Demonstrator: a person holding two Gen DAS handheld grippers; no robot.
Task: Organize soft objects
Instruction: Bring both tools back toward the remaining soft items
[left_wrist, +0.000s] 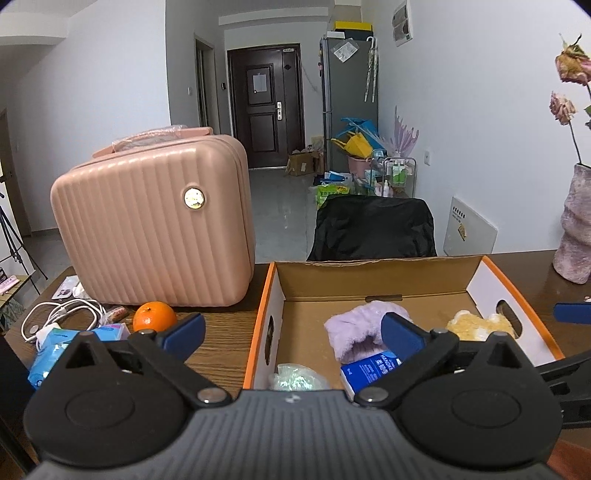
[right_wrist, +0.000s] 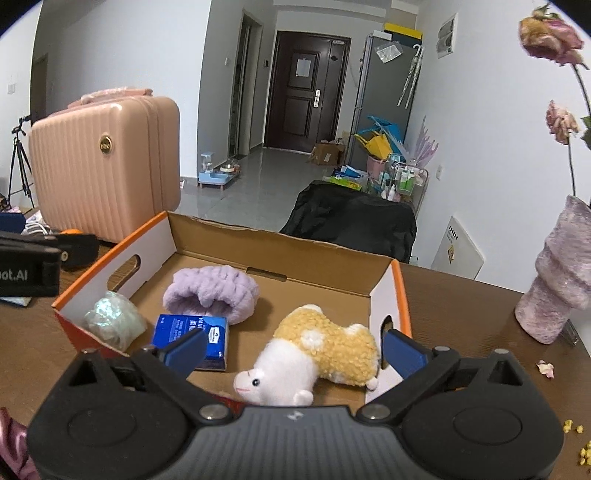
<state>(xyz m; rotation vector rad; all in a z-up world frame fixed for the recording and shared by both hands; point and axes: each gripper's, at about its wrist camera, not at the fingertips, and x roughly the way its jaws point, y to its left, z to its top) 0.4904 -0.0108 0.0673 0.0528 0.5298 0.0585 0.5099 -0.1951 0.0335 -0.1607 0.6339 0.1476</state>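
Note:
An open cardboard box (left_wrist: 280, 317) (right_wrist: 400, 295) with orange edges stands on the wooden table. In it lie a fluffy purple headband (left_wrist: 354, 326) (right_wrist: 212, 288), a yellow and white plush toy (left_wrist: 476, 325) (right_wrist: 317, 350), a blue tissue pack (left_wrist: 365, 369) (right_wrist: 197, 332) and a pale green crinkly bundle (left_wrist: 295, 378) (right_wrist: 112, 317). My left gripper (left_wrist: 293, 334) is open and empty, above the box's near left corner. My right gripper (right_wrist: 293, 349) is open and empty, its fingers either side of the plush toy, just above it.
A pink hard case (left_wrist: 155, 221) (right_wrist: 103, 166) stands left of the box. An orange (left_wrist: 154, 316), white cables (left_wrist: 62, 314) and blue tissue packs (left_wrist: 55, 350) lie at the left. A purple vase (left_wrist: 576, 236) (right_wrist: 557, 280) stands at the right.

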